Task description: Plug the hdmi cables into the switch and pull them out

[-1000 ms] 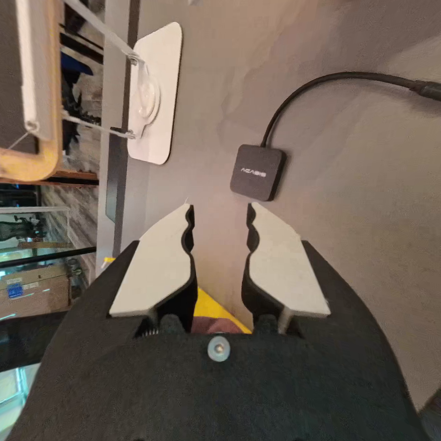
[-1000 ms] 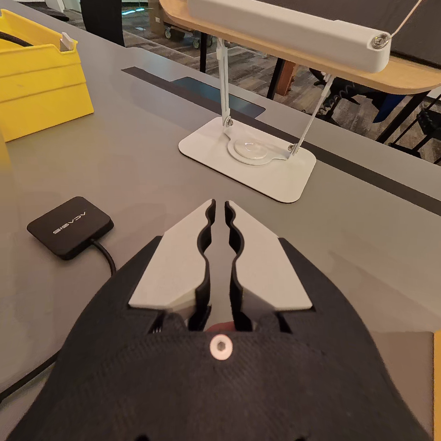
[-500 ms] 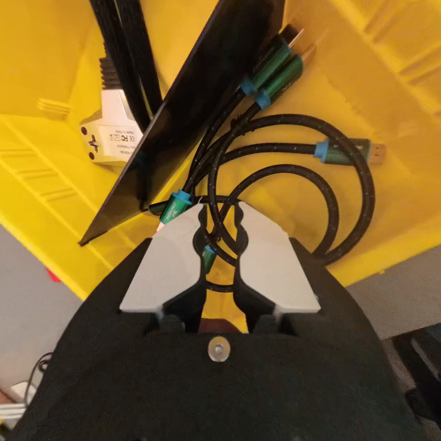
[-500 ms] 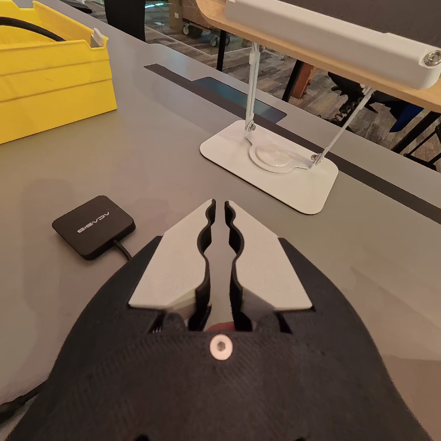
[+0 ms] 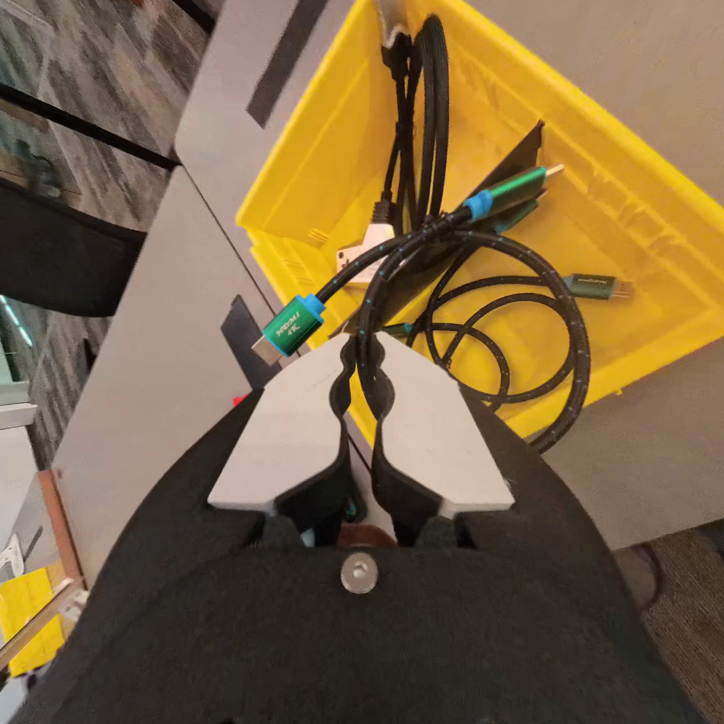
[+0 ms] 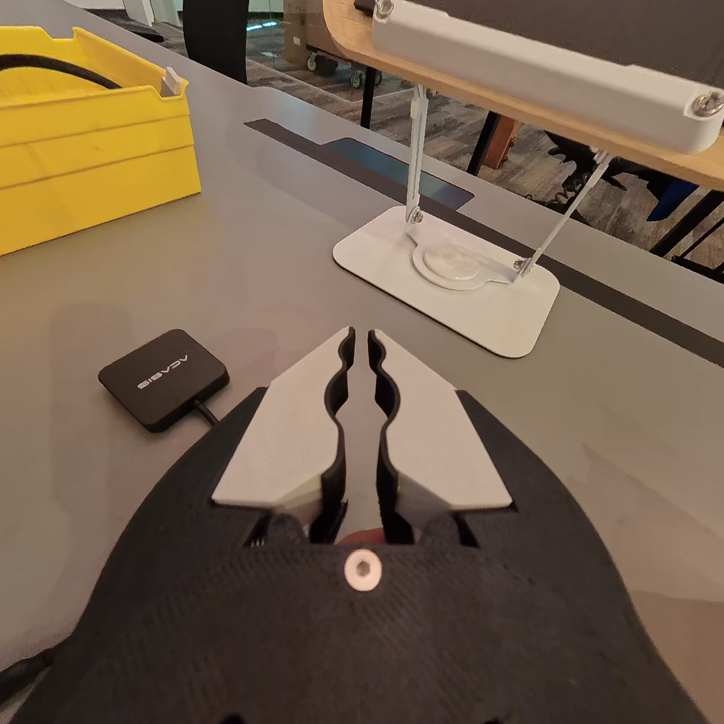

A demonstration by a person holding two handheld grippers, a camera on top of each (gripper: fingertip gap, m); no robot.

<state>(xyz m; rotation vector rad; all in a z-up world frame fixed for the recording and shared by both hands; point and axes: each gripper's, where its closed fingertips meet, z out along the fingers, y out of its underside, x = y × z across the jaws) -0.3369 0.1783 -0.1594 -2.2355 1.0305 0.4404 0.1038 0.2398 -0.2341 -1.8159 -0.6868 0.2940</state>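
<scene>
My left gripper is shut on a black braided HDMI cable and holds its loop above the yellow bin. One green plug with a blue collar hangs out to the left, and another points up right. A second cable's green plug lies in the bin. The black square switch lies on the grey table, left of my right gripper. The right gripper is empty, its jaws nearly together, just above the table.
The bin also holds thick black cables, a white adapter and a black panel. The bin shows far left in the right wrist view. A white stand base stands ahead right, under a wooden board. The grippers' ends are close to 45 cm from one another. Between my right fingertips and the black square switch there is roughly 15 cm.
My left gripper went from the table by the switch into the bin, closed on the braided cable and lifted it. The right gripper drifted slightly left, jaws unchanged.
</scene>
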